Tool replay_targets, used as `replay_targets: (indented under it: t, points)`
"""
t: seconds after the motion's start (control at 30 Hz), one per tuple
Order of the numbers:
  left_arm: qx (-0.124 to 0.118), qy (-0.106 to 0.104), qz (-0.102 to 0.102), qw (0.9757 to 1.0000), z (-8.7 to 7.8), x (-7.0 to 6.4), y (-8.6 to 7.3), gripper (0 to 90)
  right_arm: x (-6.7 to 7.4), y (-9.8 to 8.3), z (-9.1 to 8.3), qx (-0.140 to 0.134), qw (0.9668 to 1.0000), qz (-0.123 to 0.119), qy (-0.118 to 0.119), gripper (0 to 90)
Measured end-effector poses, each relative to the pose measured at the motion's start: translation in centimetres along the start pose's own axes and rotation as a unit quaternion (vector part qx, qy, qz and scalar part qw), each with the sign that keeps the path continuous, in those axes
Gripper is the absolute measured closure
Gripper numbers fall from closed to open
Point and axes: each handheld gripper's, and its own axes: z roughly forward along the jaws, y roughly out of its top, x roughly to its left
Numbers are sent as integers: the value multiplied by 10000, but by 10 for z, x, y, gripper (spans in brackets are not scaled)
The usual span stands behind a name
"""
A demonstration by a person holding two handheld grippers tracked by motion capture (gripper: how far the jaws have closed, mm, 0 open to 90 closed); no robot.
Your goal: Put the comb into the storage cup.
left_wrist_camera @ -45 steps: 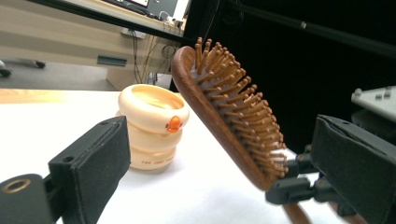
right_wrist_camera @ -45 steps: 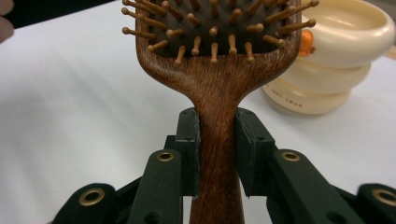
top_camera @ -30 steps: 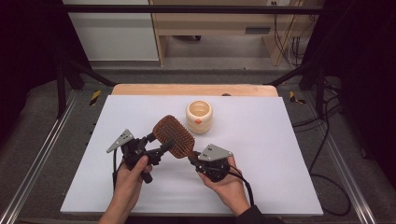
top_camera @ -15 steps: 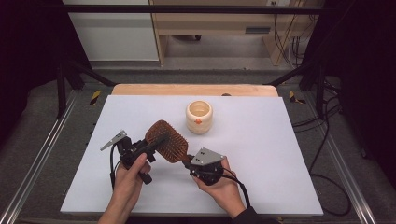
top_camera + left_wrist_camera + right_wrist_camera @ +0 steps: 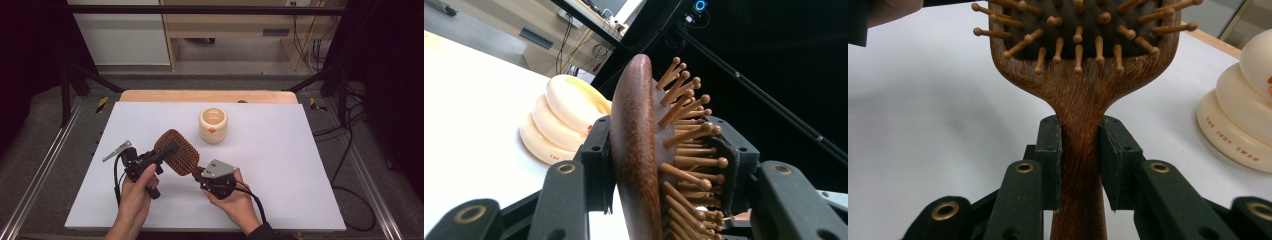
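1. My left gripper (image 5: 159, 156) has just been closing; its jaws now clamp the head of the wooden paddle hairbrush (image 5: 176, 151), back against one pad, pins against the other.
2. The hairbrush sits near the cream ribbed cup (image 5: 213, 125), on the side toward me.
3. My right gripper (image 5: 198, 174) clamps the brush handle (image 5: 1079, 165).

Left claw (image 5: 165, 152) just clamped; right claw (image 5: 196, 173) clamped.

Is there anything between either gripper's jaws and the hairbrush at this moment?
Nothing visible. The left gripper has just been closing its jaws across the hairbrush head, one pad on the wooden back, the other on the bristles. The right gripper clamps the handle directly. The cream cup stands apart, farther back on the table.
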Motion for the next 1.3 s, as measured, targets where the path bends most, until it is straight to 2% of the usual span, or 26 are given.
replay_targets:
  t: [0.1,0.23,0.37,0.53,0.7,0.8,1.0,1.13,1.3]
  points:
    - [-12,-6,-9,10000,0,-2,0,515,2,0,1,8,10000,7,12,724]
    - [6,-2,105,9999,-1,-6,1,521,1,0,2,17,10000,33,54,702]
    - [-115,-39,59,9999,-5,-6,7,521,0,0,-1,-59,9999,89,41,544]
    - [-310,144,193,9992,-15,-3,17,520,-8,1,-8,-193,9996,194,-35,356]
    - [-549,328,345,9974,-28,0,29,520,-19,1,-20,-486,9974,325,-419,206]
    - [-654,431,411,9961,-34,2,34,520,-30,-3,-21,-522,9958,440,-609,134]
    - [-771,578,556,9938,-41,3,41,520,-44,-10,-24,-395,9913,593,-1103,127]
    - [-821,622,605,9928,-43,3,43,520,-51,-14,-33,-372,9919,676,-1010,100]
    - [-822,669,646,9923,-43,3,43,520,-62,-22,-44,-377,9910,878,-937,80]
